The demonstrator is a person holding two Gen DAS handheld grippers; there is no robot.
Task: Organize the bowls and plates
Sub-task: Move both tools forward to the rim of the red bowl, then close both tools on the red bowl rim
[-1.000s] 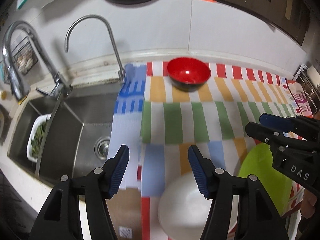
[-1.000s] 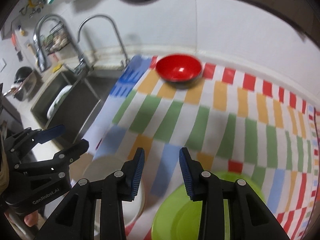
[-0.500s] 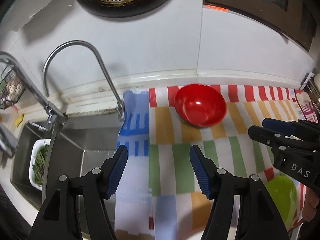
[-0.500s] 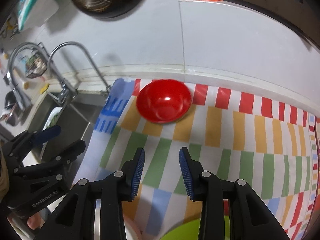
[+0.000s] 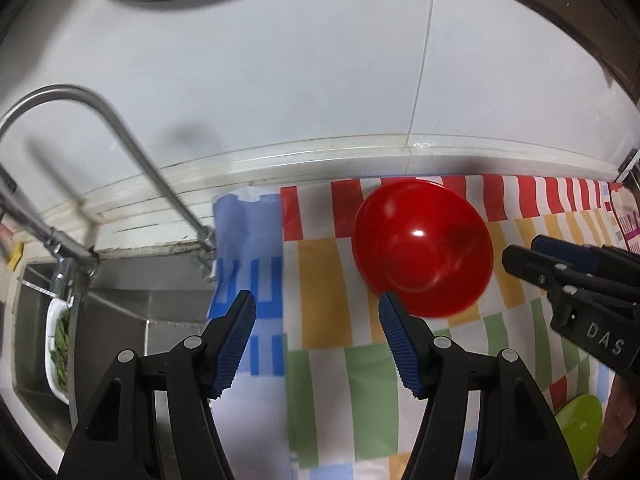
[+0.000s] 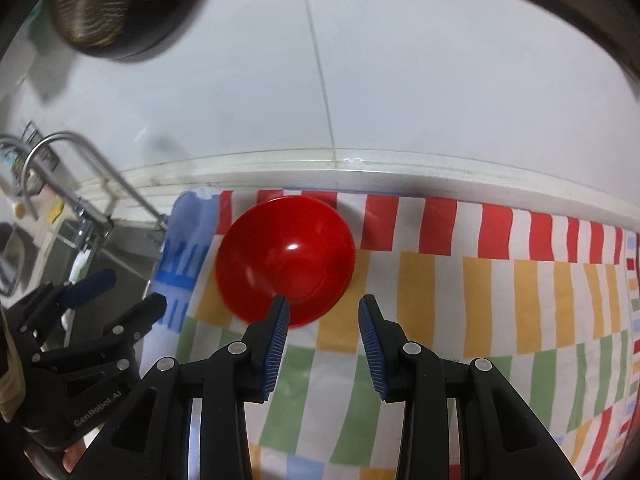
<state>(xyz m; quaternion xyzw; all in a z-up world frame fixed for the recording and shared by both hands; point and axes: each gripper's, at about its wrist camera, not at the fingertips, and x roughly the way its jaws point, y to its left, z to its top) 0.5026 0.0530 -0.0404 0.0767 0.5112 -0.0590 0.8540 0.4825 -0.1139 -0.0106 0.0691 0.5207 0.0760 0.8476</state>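
Step in hand: the approach to the red bowl (image 6: 286, 260); in my judgement the reach is under way and no grasp is made yet.

Right gripper (image 6: 322, 320): jaws apart with nothing between them, pointed toward the back wall over the striped cloth (image 6: 500, 300).

Left gripper (image 5: 316, 312): jaws spread wide, wider than the right pair, and empty.

Bowl relative to the right gripper: ahead and a little to its left. The left fingertip (image 6: 280, 308) overlaps the bowl's near rim in the right wrist view; whether it touches cannot be told.

Bowl relative to the left gripper: the red bowl (image 5: 422, 250) lies ahead and to its right, outside the gap, with the right fingertip (image 5: 390, 308) at the bowl's near-left edge.

Bowl's rest: upright on the cloth, close to the wall's base strip, mouth open upward.

Other ware: a green plate (image 5: 580, 448) shows only at the lower right corner of the left wrist view, behind and right of the left gripper. A white rim (image 6: 192, 440) shows between the right gripper's arms, too hidden to name.

Next move calls for: one finger inside the bowl and one outside over the near rim, then closing, likely by the right gripper, which sits closer in line.

Risk: a glossy, curved wall may slip from a shallow pinch.

Sink (image 5: 160, 304): to the left of both grippers, apart from the bowl.
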